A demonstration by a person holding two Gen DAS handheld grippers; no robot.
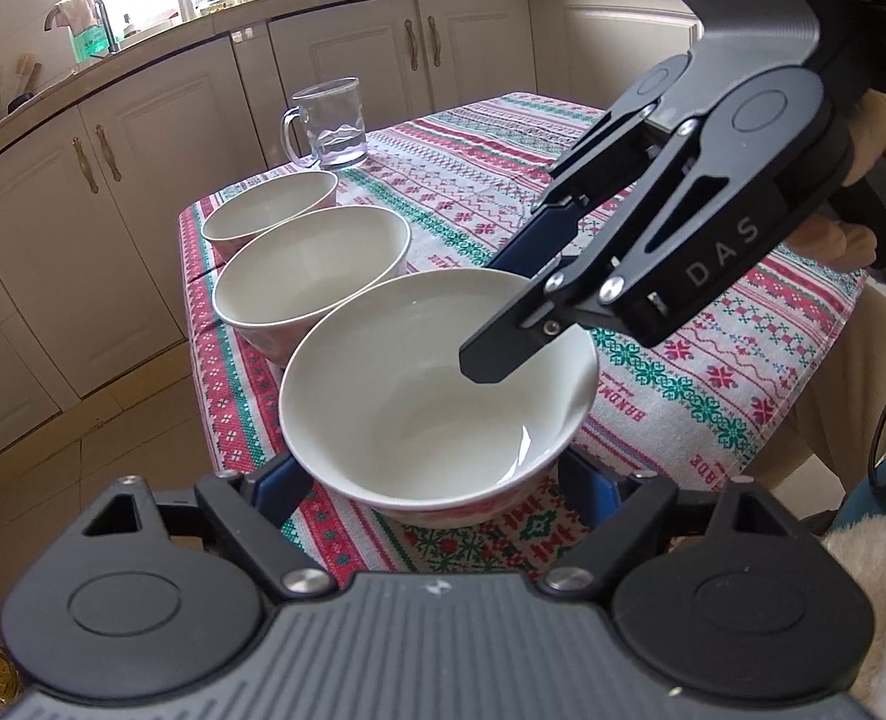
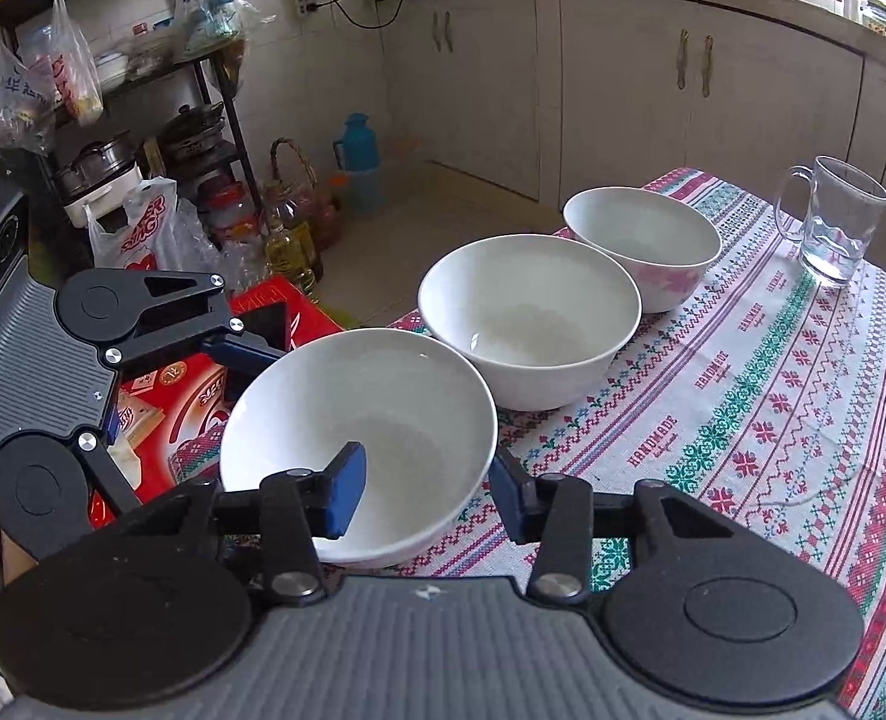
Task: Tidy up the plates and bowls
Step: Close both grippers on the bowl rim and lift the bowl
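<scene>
The near bowl (image 2: 359, 438) sat pinched at its rim by the right gripper (image 2: 425, 498), the left gripper (image 1: 431, 480) straddling it unclenched; lifting might tip it onto the floor

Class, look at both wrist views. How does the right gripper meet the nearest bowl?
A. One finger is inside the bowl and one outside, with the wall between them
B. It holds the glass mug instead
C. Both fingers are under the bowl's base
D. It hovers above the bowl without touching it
A: in the right wrist view the right gripper has one blue pad inside the nearest bowl and the other outside its wall.
</scene>
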